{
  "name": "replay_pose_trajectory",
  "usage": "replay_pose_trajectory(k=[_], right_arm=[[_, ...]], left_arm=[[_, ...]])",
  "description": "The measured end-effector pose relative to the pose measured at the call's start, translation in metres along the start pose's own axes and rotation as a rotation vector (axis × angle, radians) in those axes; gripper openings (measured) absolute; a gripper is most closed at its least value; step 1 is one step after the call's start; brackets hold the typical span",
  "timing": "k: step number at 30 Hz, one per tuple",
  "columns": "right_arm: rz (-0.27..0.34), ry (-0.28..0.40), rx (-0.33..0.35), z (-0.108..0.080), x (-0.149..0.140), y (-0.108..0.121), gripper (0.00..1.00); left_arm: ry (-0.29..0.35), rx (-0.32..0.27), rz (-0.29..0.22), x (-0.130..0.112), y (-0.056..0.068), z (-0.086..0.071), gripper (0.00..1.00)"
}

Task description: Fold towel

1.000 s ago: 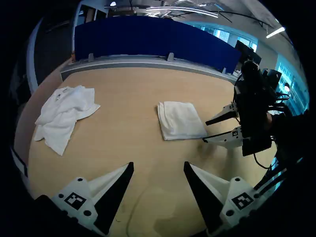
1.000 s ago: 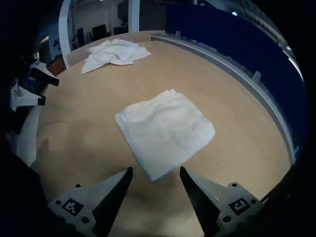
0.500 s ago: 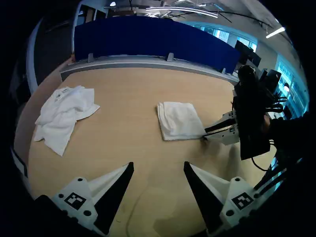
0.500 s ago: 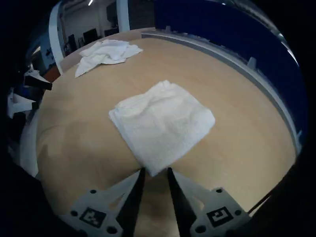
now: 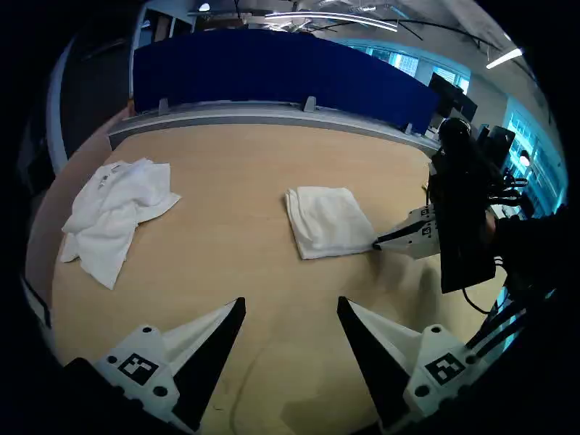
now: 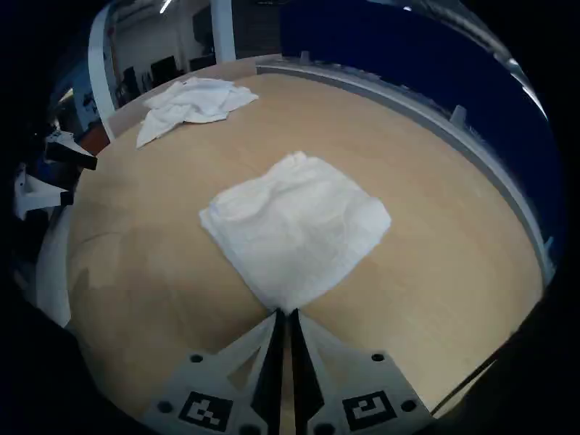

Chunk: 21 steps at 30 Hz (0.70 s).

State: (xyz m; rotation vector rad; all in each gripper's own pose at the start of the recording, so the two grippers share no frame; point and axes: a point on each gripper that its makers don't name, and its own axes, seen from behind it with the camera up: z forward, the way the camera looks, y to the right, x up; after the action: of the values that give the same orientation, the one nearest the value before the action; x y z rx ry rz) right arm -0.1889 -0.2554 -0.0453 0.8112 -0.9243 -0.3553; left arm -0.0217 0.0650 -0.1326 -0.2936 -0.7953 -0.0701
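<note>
Light wooden table (image 5: pixel 239 239) before a blue partition (image 5: pixel 275 69), folded white terry towel (image 6: pixel 293 221) at its middle.
The right gripper (image 6: pixel 285 319) is pinched nearly closed on the towel's near corner; the left gripper (image 5: pixel 290 308) gapes wide, empty, well short of the towel.

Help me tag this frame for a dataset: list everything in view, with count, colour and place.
folded white terry towel: one, white, flat at mid-table
crumpled white cloth towel: one, white, left part of the table in the left gripper view
light wooden table: one, tan, under both towels
blue partition panel: one, dark blue, along the table's far edge
right gripper: one, white fingers shut on the folded towel's near corner
left gripper: one, white fingers open, over bare table
</note>
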Motion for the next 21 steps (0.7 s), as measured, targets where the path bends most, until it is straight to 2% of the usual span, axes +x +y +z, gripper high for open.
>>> replay_pose_trajectory(k=[6,21], right_arm=[[-0.015,0.038,-0.013,-0.014,0.018,0.004,0.05],[-0.094,0.210,-0.051,-0.078,0.118,0.018,0.05]], left_arm=[[-0.001,-0.002,0.005,0.001,0.000,0.000,0.94],[0.028,-0.002,0.014,0.016,0.002,-0.001,0.94]])
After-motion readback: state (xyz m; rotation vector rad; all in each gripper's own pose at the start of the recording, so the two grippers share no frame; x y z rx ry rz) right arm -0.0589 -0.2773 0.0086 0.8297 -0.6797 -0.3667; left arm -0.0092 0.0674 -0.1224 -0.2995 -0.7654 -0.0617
